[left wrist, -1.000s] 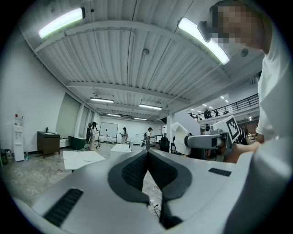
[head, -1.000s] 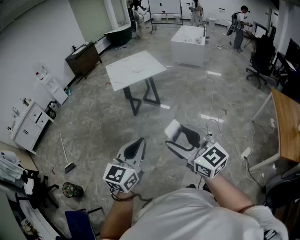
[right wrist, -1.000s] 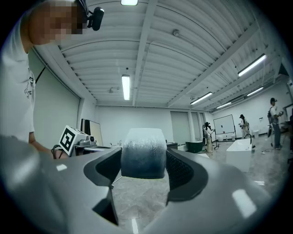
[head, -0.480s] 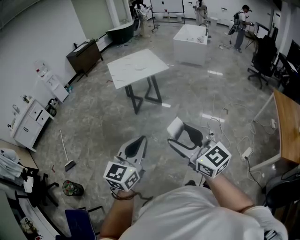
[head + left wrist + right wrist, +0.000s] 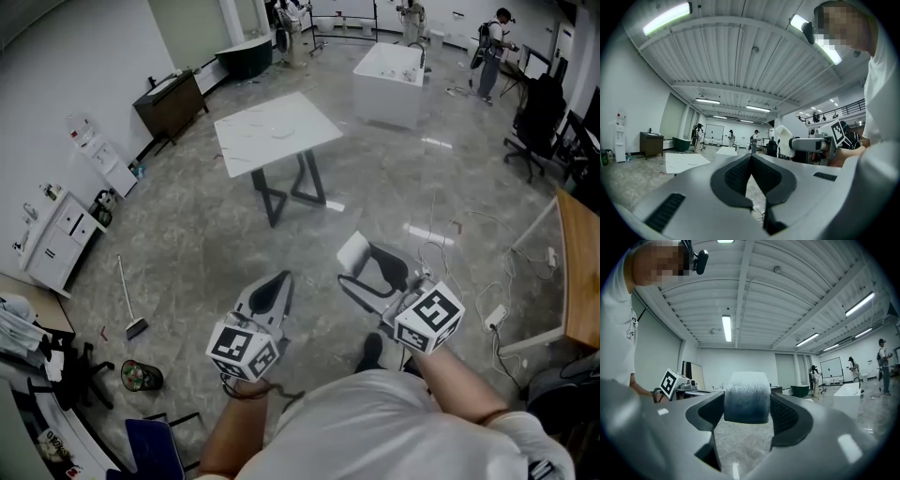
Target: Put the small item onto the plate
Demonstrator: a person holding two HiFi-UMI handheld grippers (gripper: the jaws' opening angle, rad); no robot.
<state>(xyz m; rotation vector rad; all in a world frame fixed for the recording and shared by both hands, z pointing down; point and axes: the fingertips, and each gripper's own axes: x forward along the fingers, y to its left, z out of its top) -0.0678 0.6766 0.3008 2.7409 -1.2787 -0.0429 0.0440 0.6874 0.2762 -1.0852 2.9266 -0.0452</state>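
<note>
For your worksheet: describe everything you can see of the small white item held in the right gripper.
The small item is a pale, whitish block with rounded top corners and a slightly rough, foam-like surface. It stands upright, clamped in the right gripper, whose jaws press on its two sides, and its top rises above them. Nothing else touches it. It is held in the air over the grey floor.

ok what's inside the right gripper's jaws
A white block sits clamped between the jaws of the right gripper. Its near face shows; the sides pressed against the jaws are covered.
</note>
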